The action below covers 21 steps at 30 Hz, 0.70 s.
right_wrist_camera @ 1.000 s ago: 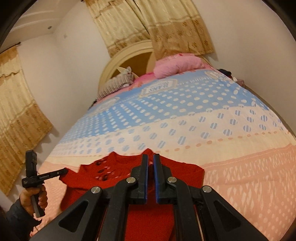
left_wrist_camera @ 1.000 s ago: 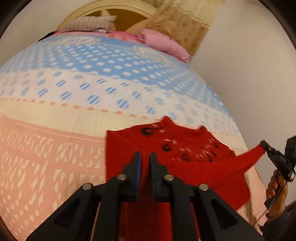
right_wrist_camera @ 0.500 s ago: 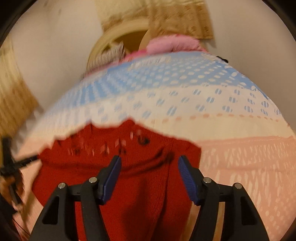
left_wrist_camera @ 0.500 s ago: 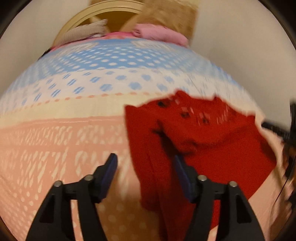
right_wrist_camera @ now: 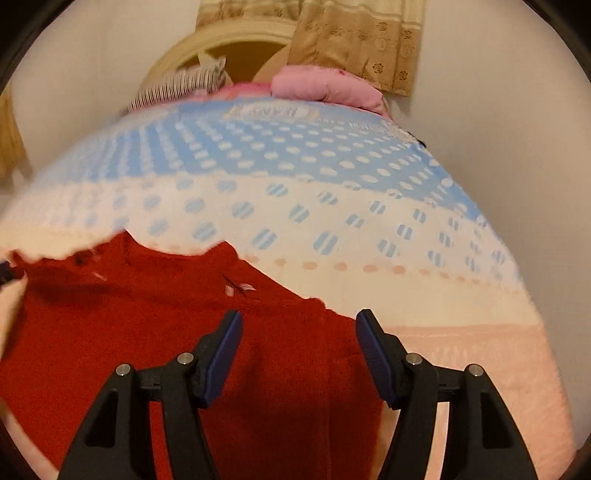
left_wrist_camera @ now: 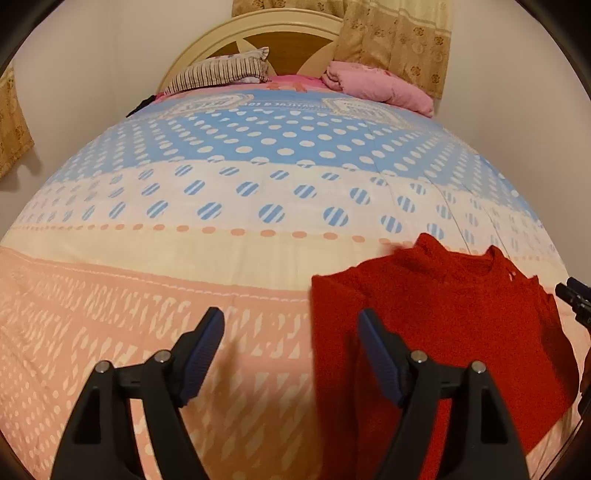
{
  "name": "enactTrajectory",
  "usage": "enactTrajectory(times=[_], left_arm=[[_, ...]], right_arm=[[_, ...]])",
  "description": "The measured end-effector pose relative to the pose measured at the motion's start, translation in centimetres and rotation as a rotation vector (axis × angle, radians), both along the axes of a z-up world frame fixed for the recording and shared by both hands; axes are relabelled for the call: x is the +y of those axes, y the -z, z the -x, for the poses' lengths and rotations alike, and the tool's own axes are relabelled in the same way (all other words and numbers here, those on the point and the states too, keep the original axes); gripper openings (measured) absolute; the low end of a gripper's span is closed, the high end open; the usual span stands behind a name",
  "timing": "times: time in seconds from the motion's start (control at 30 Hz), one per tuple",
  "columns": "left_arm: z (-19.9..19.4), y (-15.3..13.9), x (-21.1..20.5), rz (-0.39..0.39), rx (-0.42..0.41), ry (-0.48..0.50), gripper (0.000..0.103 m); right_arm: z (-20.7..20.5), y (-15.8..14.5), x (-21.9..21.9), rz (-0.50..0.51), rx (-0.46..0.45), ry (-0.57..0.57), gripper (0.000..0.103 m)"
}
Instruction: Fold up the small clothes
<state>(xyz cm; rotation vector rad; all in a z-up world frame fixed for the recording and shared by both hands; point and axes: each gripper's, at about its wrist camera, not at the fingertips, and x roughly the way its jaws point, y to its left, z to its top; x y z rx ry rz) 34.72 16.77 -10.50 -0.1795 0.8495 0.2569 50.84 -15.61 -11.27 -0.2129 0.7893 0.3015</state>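
A small red knit sweater (left_wrist_camera: 443,314) lies on the bed, low and to the right in the left wrist view. My left gripper (left_wrist_camera: 290,315) hangs above the bed with its jaws opening; only bedspread and the sweater's left edge show between them, and no pad presses on cloth. In the right wrist view the sweater (right_wrist_camera: 129,332) fills the lower left. My right gripper (right_wrist_camera: 299,316) stands open above the sweater's right part, pads apart from the cloth. The right gripper's tip (left_wrist_camera: 572,295) shows at the sweater's far side.
The bedspread (left_wrist_camera: 184,206) has blue, white and pink dotted bands. A striped pillow (left_wrist_camera: 221,72) and a pink quilt (left_wrist_camera: 376,86) lie at the headboard (left_wrist_camera: 258,33). A curtain (left_wrist_camera: 399,33) hangs behind, with bare walls at both sides.
Both grippers were shut on the red sweater and have opened and let it go. The sweater now lies on the bed. The left view has swung left of it.
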Motion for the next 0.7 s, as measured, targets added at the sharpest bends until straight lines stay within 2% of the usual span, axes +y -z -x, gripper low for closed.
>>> enactTrajectory(times=[0.07,0.13,0.2,0.23,0.33,0.4,0.5,0.57,0.63,0.67,0.7], left_arm=[[1.0,0.7,0.3,0.0,0.007,-0.001,0.079],[2.2,1.3,0.4,0.023,0.007,0.0,0.079],[3.8,1.6,0.4,0.044,-0.005,-0.002,0.079],[4.5,1.7,0.3,0.057,-0.012,0.001,0.079],[5.6,2.0,-0.1,0.075,-0.027,0.007,0.079],[6.2,2.2,-0.5,0.06,-0.039,0.009,0.079],[6.4,2.7,-0.9,0.058,-0.041,0.001,0.079],[6.3,3.1,-1.1,0.079,-0.033,0.002,0.079],[6.2,3.5,-1.6,0.069,-0.028,0.005,0.079],[6.1,3.7,-1.8,0.061,-0.023,0.003,0.079],[6.2,4.0,-1.9,0.063,-0.02,0.0,0.079]], right_arm=[[1.1,0.4,-0.8,0.009,-0.003,-0.023,0.065],[2.2,0.7,-2.6,-0.036,0.015,-0.024,0.065],[2.3,0.7,-4.0,-0.115,0.037,-0.01,0.065],[2.7,0.8,-5.9,-0.187,0.051,0.009,0.065],[3.3,1.2,-9.0,-0.301,0.077,0.068,0.065],[4.0,1.3,-10.5,-0.351,0.09,0.086,0.065],[4.7,1.2,-10.0,-0.364,0.1,0.045,0.064],[4.8,1.1,-9.1,-0.359,0.107,0.007,0.062],[4.3,1.6,-7.9,-0.338,0.13,-0.018,0.059],[3.9,2.0,-7.5,-0.335,0.141,-0.017,0.056],[3.5,2.4,-7.2,-0.337,0.155,-0.017,0.048]])
